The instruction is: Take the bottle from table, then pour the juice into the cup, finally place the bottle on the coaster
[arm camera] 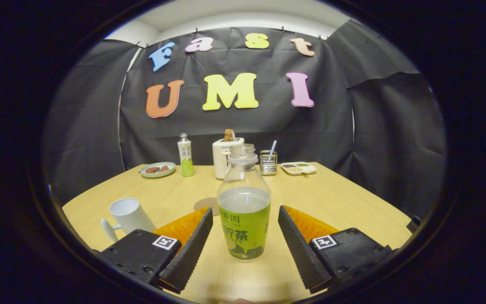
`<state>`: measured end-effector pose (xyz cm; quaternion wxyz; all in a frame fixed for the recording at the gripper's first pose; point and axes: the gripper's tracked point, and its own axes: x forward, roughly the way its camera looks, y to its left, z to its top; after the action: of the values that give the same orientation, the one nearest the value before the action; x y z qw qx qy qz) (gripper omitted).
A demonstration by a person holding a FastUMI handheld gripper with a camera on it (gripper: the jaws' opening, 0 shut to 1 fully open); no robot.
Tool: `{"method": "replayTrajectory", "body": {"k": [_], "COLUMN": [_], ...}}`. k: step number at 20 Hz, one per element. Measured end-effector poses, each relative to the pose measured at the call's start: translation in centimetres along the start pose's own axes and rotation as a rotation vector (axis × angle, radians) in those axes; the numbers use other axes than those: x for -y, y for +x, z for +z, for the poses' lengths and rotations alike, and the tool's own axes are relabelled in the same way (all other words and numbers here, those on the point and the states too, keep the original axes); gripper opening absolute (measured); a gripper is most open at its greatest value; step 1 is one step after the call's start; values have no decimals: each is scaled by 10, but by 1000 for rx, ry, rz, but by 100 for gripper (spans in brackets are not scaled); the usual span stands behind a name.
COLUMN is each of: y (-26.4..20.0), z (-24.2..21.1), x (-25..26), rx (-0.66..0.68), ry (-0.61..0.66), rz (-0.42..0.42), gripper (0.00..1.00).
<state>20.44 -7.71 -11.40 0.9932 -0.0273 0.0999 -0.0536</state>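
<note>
Right now your hand-held gripper (245, 242) is spread wide, with the bottle (244, 207) standing upright on the counter (336, 198) between its two fingers (190, 249), and neither finger seems to touch it: a gap shows on each side. That framing makes sense for the first step, since a squeeze from here would land on the labelled lower body, below the narrowing shoulder; judged from this, the pickup is not yet done and the pour and the set-down are all ahead of you. The bottle has no cap on its neck, and pale liquid fills it to just above the label, so you would do well to lift it level once both fingers press. The white cup (129, 216) stands to the left, just beyond the left finger, tilted in the lens so that you cannot see whether anything is in it. A round brownish coaster (207, 205) lies flat on the counter just behind the bottle, partly hidden by it. Well beyond, along the back edge, stand a second small bottle (186, 155), a plate (157, 169) with dark pieces on it, a white appliance (223, 157), a mesh holder (268, 162) with a stick in it, and a divided tray (298, 168) of bits.
</note>
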Motion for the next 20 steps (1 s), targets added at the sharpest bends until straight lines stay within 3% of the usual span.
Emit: {"method": "replayTrajectory", "body": {"k": [14,17,20], "y": [39,37,31], "z": [1,1,-1], "x": [6,6,3], "rx": [-6,14,-14], "ry": [16,22,-3], "rz": [11,11,32], "gripper": [100,84,81]}}
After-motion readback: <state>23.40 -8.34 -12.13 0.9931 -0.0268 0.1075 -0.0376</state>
